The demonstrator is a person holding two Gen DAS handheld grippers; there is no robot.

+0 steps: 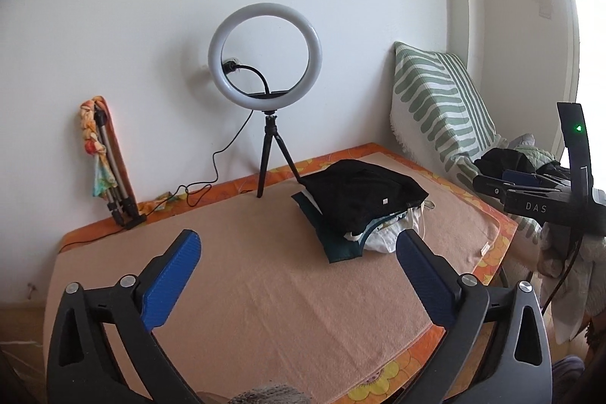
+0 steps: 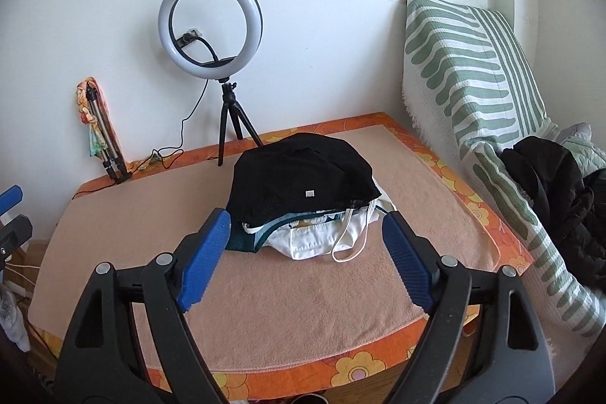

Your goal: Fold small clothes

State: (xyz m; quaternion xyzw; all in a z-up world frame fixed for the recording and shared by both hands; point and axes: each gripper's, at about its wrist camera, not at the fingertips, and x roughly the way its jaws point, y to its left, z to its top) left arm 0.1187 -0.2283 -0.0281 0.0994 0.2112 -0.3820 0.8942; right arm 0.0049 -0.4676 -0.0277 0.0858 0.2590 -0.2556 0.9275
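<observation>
Right wrist view: right gripper [image 2: 306, 245] jaws wide apart, empty; folded clothes stack [image 2: 303, 188] just beyond them, lower layers partly hidden. Left gripper [image 1: 299, 264] likewise spread, holding nothing.

Bright, soft daylight; window [image 1: 579, 25] glare right, fisheye-warped dark edges.

Matt black cloth garment [image 2: 299, 173] atop folded fabrics; worktop [image 2: 303, 298] under napped peach towelling; ribbed blue plastic fingers [image 2: 204, 252].

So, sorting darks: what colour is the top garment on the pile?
Black top garment, with a small pale tag; clearest in the right wrist view.
</observation>
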